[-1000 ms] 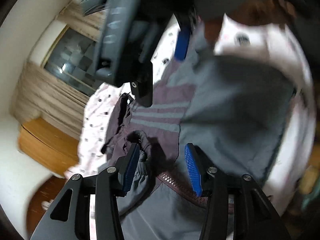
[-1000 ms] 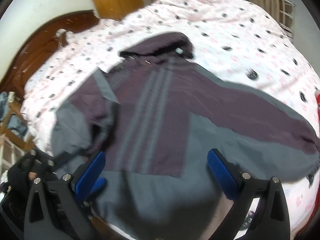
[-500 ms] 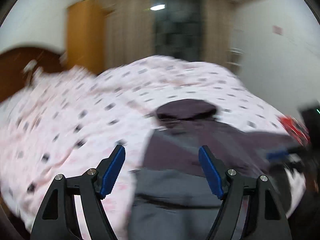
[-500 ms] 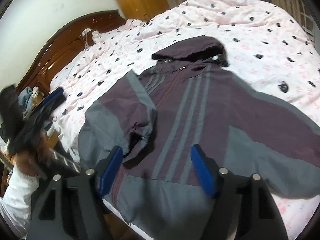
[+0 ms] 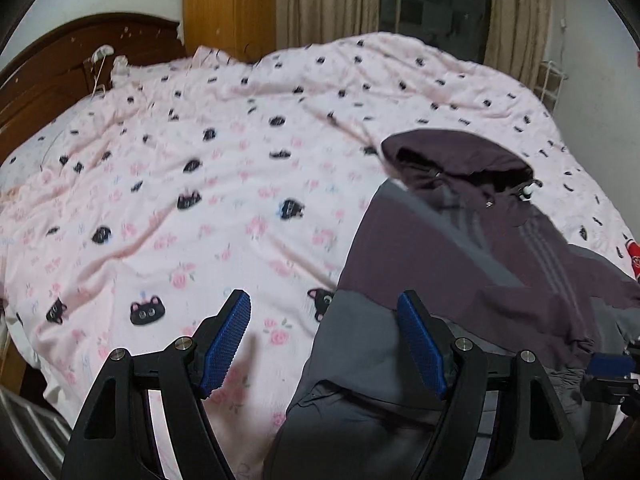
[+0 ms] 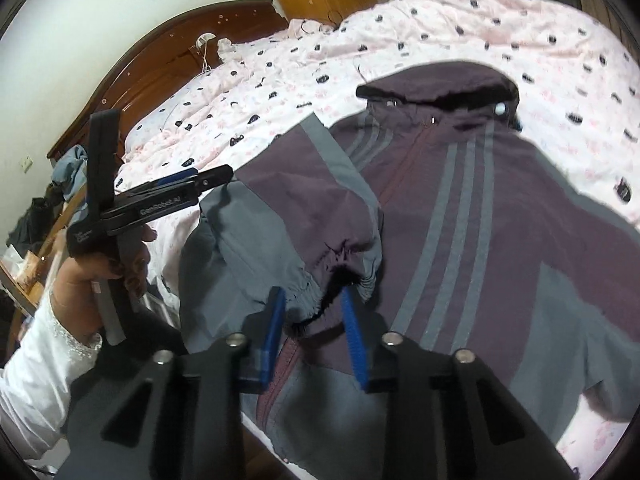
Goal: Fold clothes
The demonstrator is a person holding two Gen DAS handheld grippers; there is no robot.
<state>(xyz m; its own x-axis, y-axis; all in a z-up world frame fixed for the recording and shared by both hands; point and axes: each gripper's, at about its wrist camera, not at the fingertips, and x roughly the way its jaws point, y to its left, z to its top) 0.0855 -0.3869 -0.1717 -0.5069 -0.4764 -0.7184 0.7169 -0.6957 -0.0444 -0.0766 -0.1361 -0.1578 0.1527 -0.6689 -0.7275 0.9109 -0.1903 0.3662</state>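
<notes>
Left view: our left claw (image 5: 324, 344) hangs spread wide, nothing between its ribbed blue pads, over the bed (image 5: 180, 184). Rumpled pink cat-print quilt; the jacket (image 5: 460, 264), smooth maroon and grey, lies at right.

Right view: our right claw (image 6: 314, 328) stands half closed around the gathered elastic cuff (image 6: 340, 260); contact unclear. Sleeve folded across the striped chest. Curved wooden headboard (image 6: 168, 60) beyond.

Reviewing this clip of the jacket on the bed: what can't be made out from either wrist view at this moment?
- Right wrist view: whether the right gripper pinches the sleeve cuff; the bunched cuff hides the contact.
- Jacket hem: cut off by the gripper bodies in both views.
- Left wrist view: the jacket's far sleeve runs off the right edge.
- Left gripper: open over the bedspread; nearby print is blurred.
</notes>
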